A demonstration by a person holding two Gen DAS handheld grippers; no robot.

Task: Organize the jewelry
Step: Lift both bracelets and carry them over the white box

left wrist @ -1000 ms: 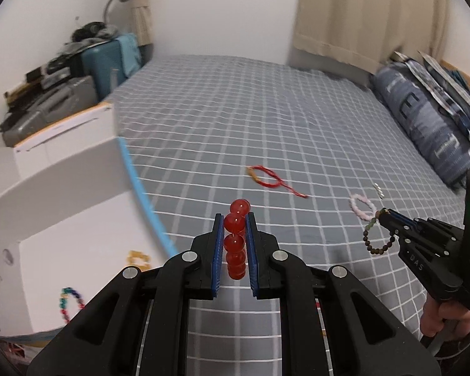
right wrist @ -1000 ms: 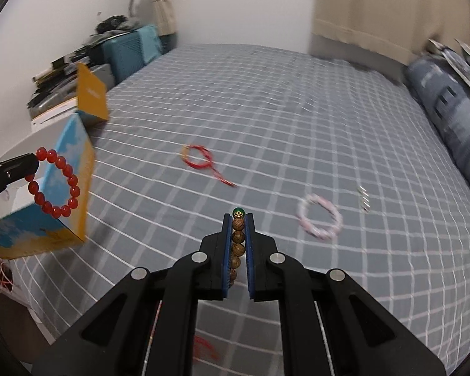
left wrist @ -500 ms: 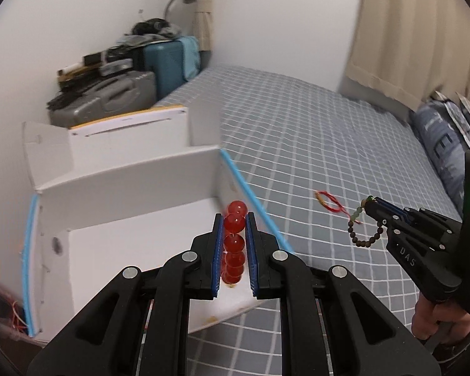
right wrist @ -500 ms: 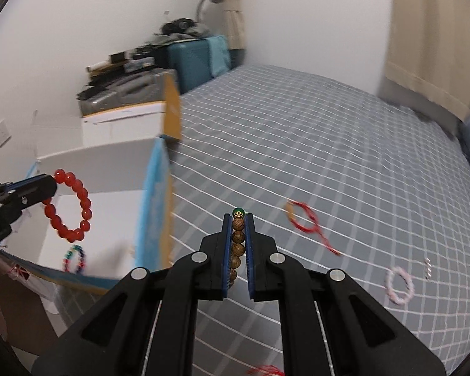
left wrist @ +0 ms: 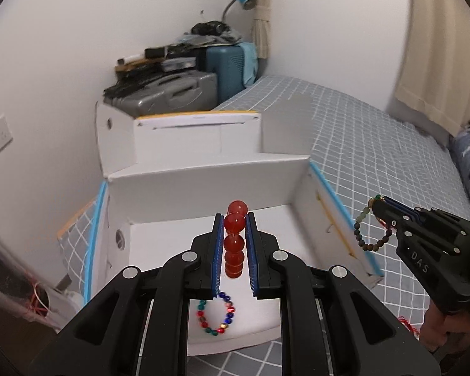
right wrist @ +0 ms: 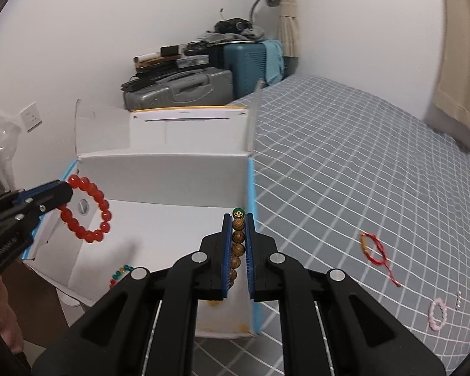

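My left gripper (left wrist: 234,219) is shut on a red bead bracelet (left wrist: 234,240) and holds it above the open white box (left wrist: 203,181) at the bed's left edge. The bracelet also shows in the right wrist view (right wrist: 87,210), hanging over the box. My right gripper (right wrist: 238,219) is shut on a brown wooden bead bracelet (right wrist: 237,244) over the box's right wall; it also shows in the left wrist view (left wrist: 373,228). A multicoloured bead bracelet (left wrist: 215,315) lies on the box floor.
On the grey checked bedspread (right wrist: 344,163) lie a red string bracelet (right wrist: 374,250), a pink bead bracelet (right wrist: 438,313) and a small silver piece (right wrist: 458,299). Suitcases (right wrist: 185,91) and clutter stand behind the box. The box's lid flaps (left wrist: 191,138) stand open.
Both grippers have swung left from over the bedspread to the white box, each still holding its bracelet. The box now fills the middle of both views.
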